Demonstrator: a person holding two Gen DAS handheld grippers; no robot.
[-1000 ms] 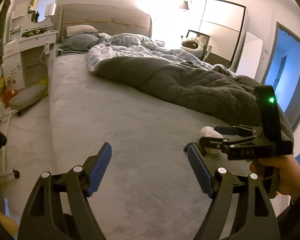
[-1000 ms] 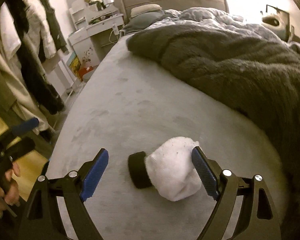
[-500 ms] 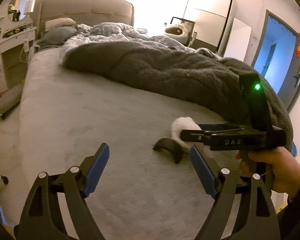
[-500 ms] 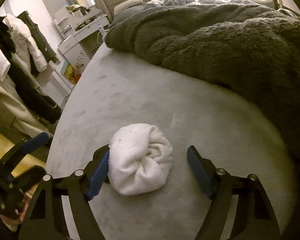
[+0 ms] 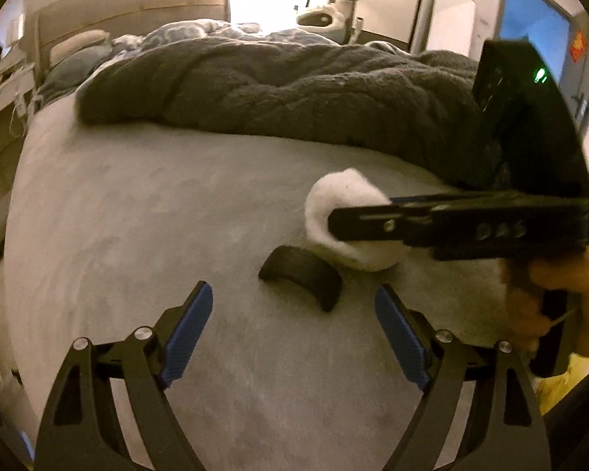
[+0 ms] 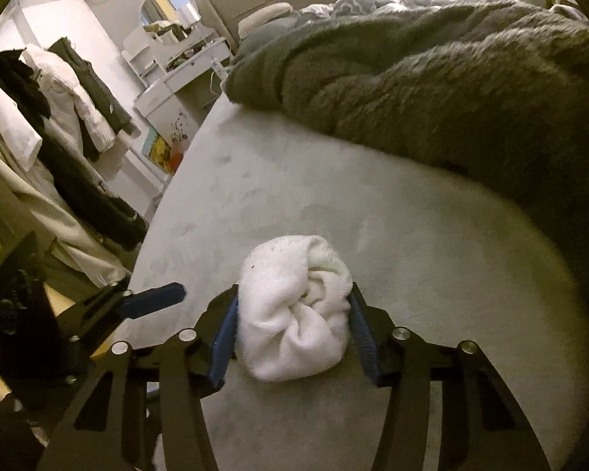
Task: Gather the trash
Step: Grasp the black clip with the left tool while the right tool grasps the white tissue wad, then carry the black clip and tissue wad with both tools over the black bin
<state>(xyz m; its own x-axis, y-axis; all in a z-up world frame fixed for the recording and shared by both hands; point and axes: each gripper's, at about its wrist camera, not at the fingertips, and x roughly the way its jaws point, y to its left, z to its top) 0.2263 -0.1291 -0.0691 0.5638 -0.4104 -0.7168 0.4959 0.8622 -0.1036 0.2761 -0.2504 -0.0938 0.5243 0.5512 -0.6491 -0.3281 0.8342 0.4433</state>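
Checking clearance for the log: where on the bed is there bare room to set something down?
Free: the grey bed sheet between the rumpled dark grey fleece blanket and the bed's left edge. Crowded: the near right, with the white rolled cloth bundle, the black curved piece and both claws.

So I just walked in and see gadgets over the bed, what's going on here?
A person is clearing trash off the bed with a hand-held gripper in each hand. The right hand-held gripper has shut on a white wad of cloth or paper that still sits on the grey sheet. The left hand-held gripper is open and holds nothing, pointed toward a curved black piece lying just beside the wad.
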